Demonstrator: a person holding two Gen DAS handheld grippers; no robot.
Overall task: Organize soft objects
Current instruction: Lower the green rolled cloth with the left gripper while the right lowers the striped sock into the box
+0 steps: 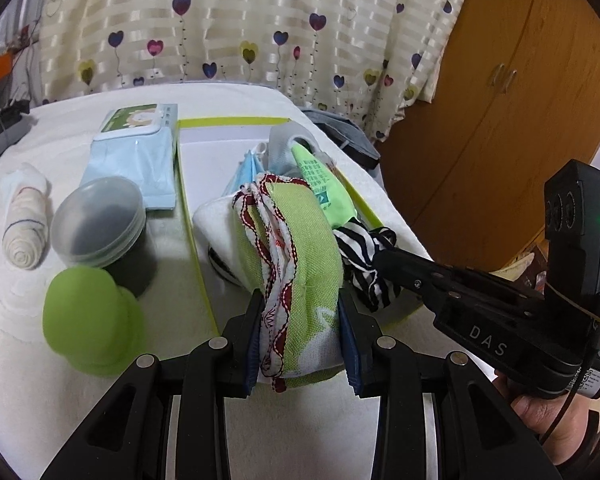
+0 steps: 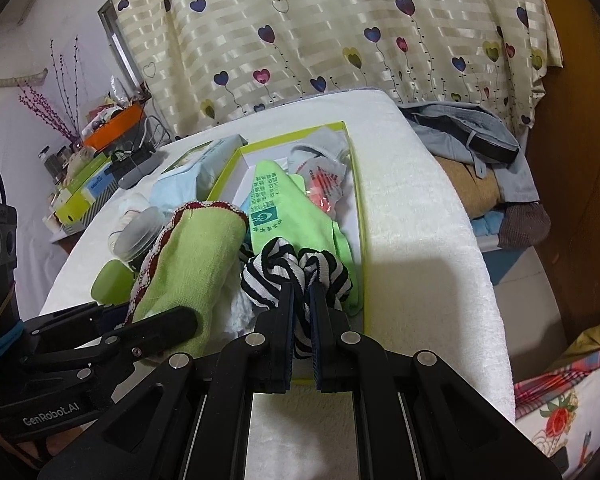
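While the left gripper [image 1: 302, 332] clamps a folded green towel [image 1: 300, 240] over the yellow-rimmed box [image 1: 192, 216] on the white-covered counter [image 1: 28, 320], the right wrist view shows the right gripper [image 2: 300, 322] pinched tight on a striped sock [image 2: 296, 272] above that box's near end.

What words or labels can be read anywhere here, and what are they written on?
"DAS": on the side of the right gripper.
"GenRobot.AI": on the body of the left gripper.
Dark green print and a square logo on the light green packet in the box: too small to read.
Picture label on the tissue pack: too blurred to read.
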